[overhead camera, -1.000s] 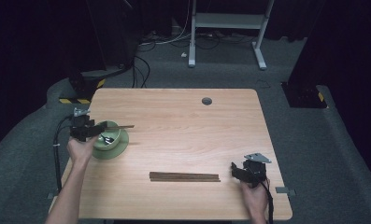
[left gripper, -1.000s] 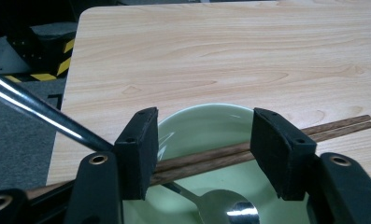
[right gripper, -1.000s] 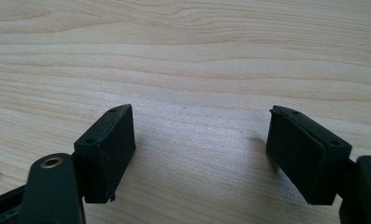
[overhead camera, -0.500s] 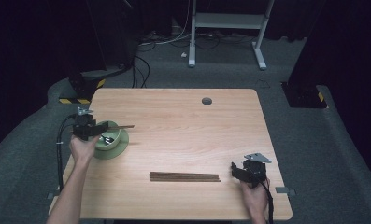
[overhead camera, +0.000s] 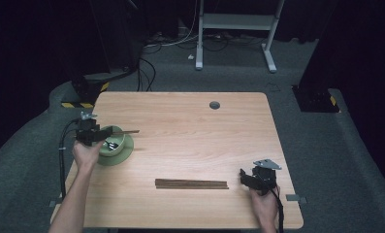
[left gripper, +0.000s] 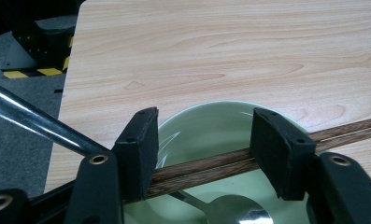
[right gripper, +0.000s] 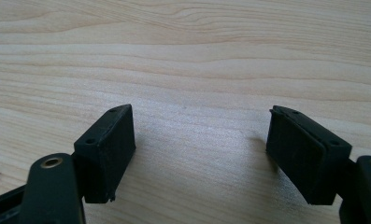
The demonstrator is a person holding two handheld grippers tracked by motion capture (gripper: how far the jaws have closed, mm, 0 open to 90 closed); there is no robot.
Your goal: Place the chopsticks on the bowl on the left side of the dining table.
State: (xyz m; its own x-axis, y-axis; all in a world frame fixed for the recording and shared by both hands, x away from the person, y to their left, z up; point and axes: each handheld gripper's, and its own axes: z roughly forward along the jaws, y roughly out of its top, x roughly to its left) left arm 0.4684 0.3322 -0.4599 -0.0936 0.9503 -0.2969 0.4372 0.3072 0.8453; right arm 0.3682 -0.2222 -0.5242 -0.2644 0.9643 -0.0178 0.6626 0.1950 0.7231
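A light green bowl (overhead camera: 117, 144) stands on a green saucer (overhead camera: 120, 156) at the table's left side. A metal spoon (left gripper: 239, 214) lies inside the bowl (left gripper: 206, 126). A dark wooden pair of chopsticks (overhead camera: 128, 131) lies across the bowl, its tip pointing right. My left gripper (overhead camera: 100, 133) hovers over the bowl, open, its jaws standing wide to either side of the chopsticks (left gripper: 211, 165). A second pair of chopsticks (overhead camera: 191, 184) lies flat near the table's front. Just right of that pair, my right gripper (overhead camera: 243, 178) is open over bare wood (right gripper: 202, 144).
The wooden table (overhead camera: 190, 121) has a round cable hole (overhead camera: 214, 105) near its far edge. A shiny metal rod (left gripper: 33, 121) crosses the left gripper view at the left. Cables and a white desk frame (overhead camera: 233, 19) lie on the grey floor beyond.
My left gripper has shifted slightly right over the bowl. The right gripper and the chopsticks on the table have stayed put.
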